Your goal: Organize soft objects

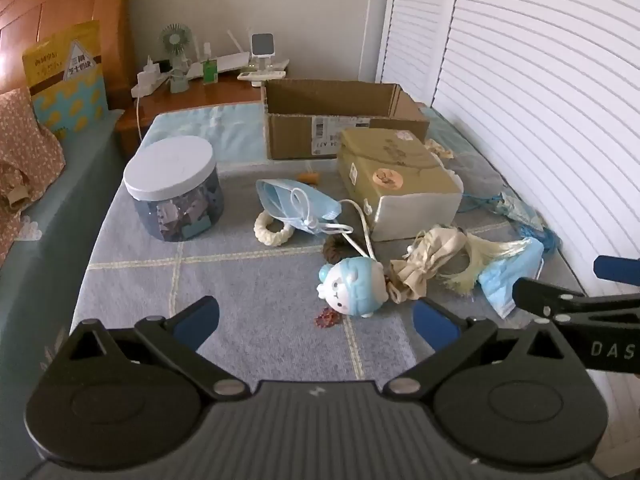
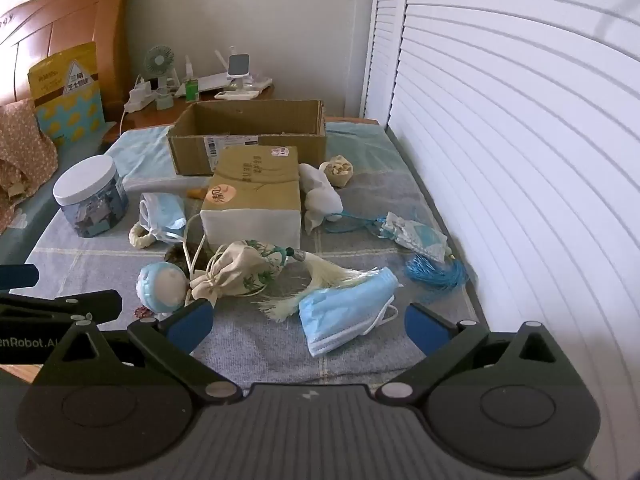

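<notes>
While both of my tools hover low over the bed (image 2: 248, 344), neither holds anything: my left fingers (image 1: 316, 322) are spread wide, and my right fingers (image 2: 308, 326) are spread just as wide.

Nearest my right fingers, between their blue pads, lies a blue face mask (image 2: 346, 316) flat on the checked cover. Touching its far edge is a cream tassel (image 2: 320, 276), which runs back to a drawstring pouch (image 2: 236, 268) printed with green leaves. Just left of the pouch sits a round blue-capped plush toy (image 1: 354, 286), nearest to my left fingers; a small reddish scrap (image 1: 328, 316) lies just in front of it.

Farther right, near the shuttered doors (image 2: 520, 160), a pale blue sachet (image 2: 416, 236) lies with its blue tassel (image 2: 436, 272).

Mid-bed, a closed yellowish box (image 2: 256, 184) rests on the cover. Left of it a second face mask (image 1: 296, 206) lies over a white braided ring (image 1: 272, 232), and farther left stands a white-lidded jar (image 1: 174, 188). Right of the box, a white cloth bundle (image 2: 320, 196) touches its side, with a small cream pouch (image 2: 338, 170) just behind.

Behind the box stands an open cardboard carton (image 2: 248, 136). Beyond it, a nightstand (image 1: 208, 96) carries a small fan (image 1: 176, 44).
</notes>
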A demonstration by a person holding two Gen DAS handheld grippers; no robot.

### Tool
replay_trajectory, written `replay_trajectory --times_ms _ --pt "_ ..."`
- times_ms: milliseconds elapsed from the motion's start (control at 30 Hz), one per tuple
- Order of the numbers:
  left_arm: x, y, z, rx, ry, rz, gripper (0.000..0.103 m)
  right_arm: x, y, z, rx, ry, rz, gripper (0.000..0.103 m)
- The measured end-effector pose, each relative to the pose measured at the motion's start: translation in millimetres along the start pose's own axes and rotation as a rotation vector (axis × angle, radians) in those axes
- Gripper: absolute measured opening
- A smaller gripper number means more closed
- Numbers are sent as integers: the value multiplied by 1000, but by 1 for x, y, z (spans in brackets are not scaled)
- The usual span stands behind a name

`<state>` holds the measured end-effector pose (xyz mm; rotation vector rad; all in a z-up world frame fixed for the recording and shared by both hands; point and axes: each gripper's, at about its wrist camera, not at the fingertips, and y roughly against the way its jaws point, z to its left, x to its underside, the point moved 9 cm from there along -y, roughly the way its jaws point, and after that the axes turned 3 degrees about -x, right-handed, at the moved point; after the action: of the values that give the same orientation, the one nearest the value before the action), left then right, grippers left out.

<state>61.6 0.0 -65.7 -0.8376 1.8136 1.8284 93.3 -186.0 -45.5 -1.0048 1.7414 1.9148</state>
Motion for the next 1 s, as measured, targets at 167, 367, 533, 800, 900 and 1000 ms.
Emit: replay_trajectory --times_ms 167,367,533,800,900,1000 --pt "-1 2 0 -11 -10 -7 103 0 0 0 -1 -1 3 103" --pt "5 -3 -1 -17 -13 0 102 -1 0 0 -3 -3 0 103" --pt "3 -3 1 -16 -8 0 102 0 -1 1 -6 -1 -2 103" --pt "0 3 1 -20 -4 -6 102 -3 3 2 -4 -1 -8 103" --pt "-1 3 1 -20 -3 -8 102 -3 3 2 -6 -1 -12 103" --pt "-1 4 0 -21 -2 -6 102 -4 3 2 -5 0 -13 103"
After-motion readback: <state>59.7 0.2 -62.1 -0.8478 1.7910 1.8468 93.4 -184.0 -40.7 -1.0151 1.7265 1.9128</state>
